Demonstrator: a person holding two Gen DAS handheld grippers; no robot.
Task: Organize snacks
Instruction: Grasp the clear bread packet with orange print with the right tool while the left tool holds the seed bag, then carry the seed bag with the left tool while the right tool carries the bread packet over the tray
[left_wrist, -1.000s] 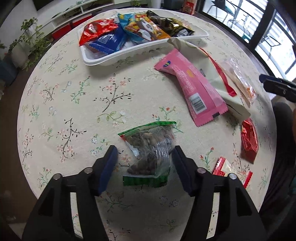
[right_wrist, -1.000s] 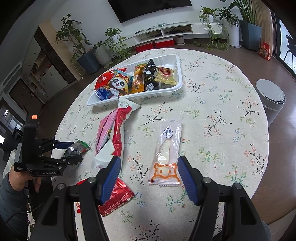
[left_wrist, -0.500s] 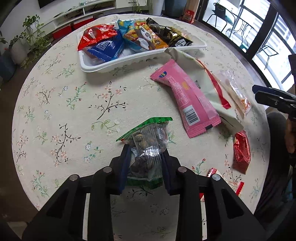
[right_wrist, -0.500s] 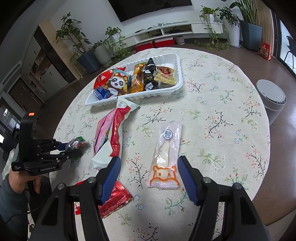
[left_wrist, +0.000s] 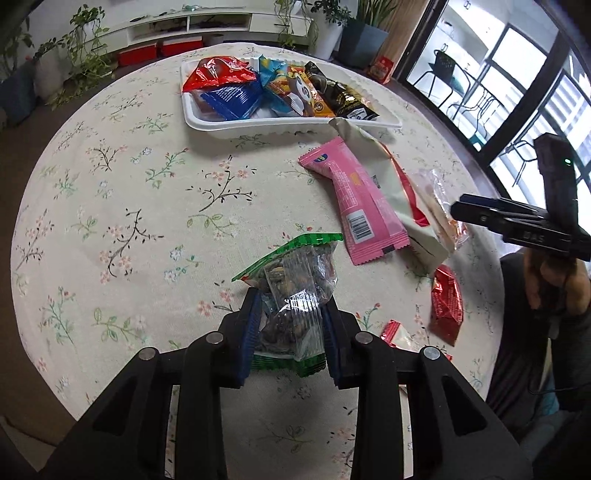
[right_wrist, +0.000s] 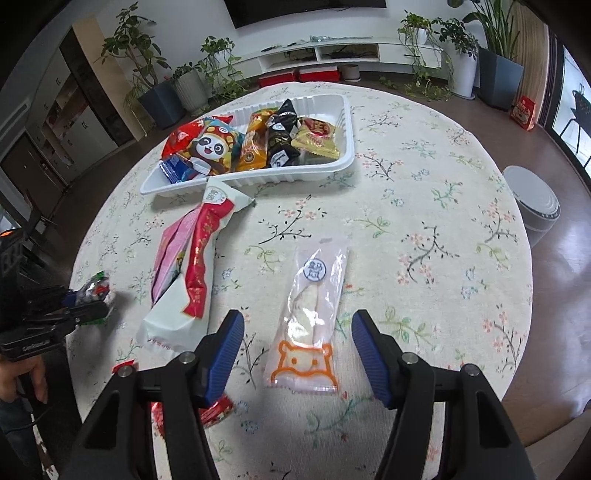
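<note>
Round counter (left_wrist: 110, 192) under a floral cloth, white tray (left_wrist: 207, 127) of snacks at the far side. Your left tongs (left_wrist: 290, 328) are clamped on the green-edged nut bag (left_wrist: 295, 291), near edge of the counter – lift it clear before you swing toward the tray, and keep the squeeze gentle, that film crumples. Your right tongs (right_wrist: 297, 350) hang about half open, either side of the clear bear-print packet (right_wrist: 314, 317), not touching it; centre them on its middle before you close
</note>
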